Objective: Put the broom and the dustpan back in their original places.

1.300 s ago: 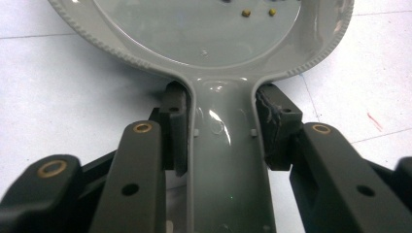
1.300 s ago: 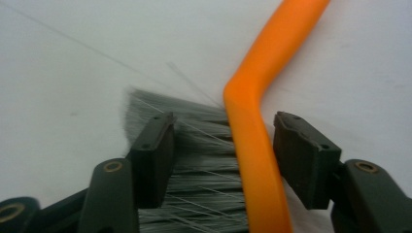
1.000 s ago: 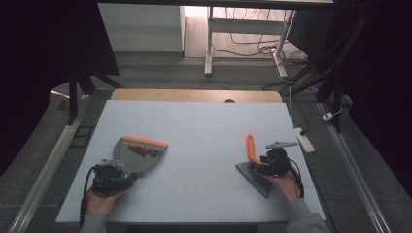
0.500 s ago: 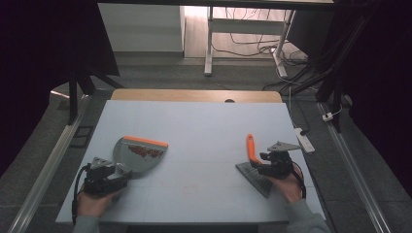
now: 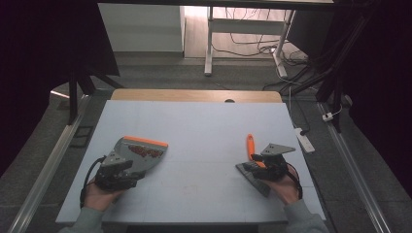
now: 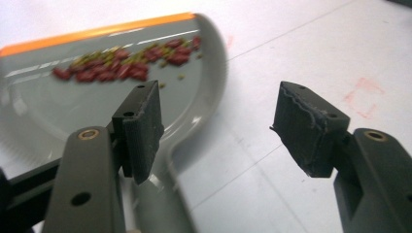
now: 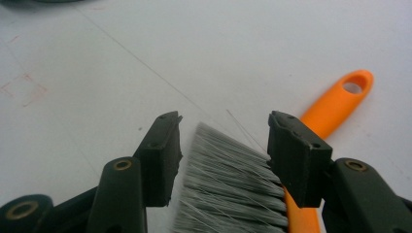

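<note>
On the pale table (image 5: pixel 204 126), the left gripper (image 5: pixel 116 175) sits near the front left edge, held in the person's left hand (image 5: pixel 99 196), directly behind a grey dustpan (image 5: pixel 138 153) with an orange lip. In the left gripper view, the left gripper (image 6: pixel 218 126) has its jaws spread wide and clasps nothing; one jaw stands over the dustpan's (image 6: pixel 97 97) neck where the pan narrows into its handle, and the other stands over bare table, so the handle lies off to one side of the gap and is not caught between the pads. A scatter of red and greenish beans (image 6: pixel 126 63) lies across the pan close to the orange lip. On the right side of the table, the right gripper (image 5: pixel 267 165) rests in the person's right hand (image 5: pixel 286 187) above a hand brush (image 5: pixel 252 160) whose orange handle points away from the person. The right gripper view shows the right gripper (image 7: pixel 223 150) with its jaws likewise parted, set to either side of the brush's grey bristles (image 7: pixel 228 189); small gaps show between the pads and the bristles, so nothing is gripped. The orange handle (image 7: pixel 335 104), with its hanging hole at the far end, runs out past one jaw. The two tools lie well apart, with bare table between them.
</note>
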{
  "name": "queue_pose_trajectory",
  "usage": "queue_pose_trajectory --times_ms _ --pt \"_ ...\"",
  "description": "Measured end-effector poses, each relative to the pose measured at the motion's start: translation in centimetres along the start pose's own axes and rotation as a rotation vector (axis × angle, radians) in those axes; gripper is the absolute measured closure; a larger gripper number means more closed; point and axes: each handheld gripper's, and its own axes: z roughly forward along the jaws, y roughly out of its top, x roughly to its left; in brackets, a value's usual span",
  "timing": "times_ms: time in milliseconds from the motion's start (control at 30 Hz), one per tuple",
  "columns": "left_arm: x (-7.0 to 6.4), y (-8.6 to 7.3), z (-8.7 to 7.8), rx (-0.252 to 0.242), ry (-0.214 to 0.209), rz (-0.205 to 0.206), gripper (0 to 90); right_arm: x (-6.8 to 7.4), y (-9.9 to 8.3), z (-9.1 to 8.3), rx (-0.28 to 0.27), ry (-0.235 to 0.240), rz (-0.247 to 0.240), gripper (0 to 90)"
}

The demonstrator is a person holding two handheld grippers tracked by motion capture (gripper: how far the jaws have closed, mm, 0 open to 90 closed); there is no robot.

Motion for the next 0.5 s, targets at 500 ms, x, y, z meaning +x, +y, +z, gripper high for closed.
queue_pose_trajectory --times_ms 500 --pt "-0.5 -0.2 1.2 0.036 -0.081 0.031 35.9 1.4 -0.2 0.3 -0.009 0.066 -0.062 46.7"
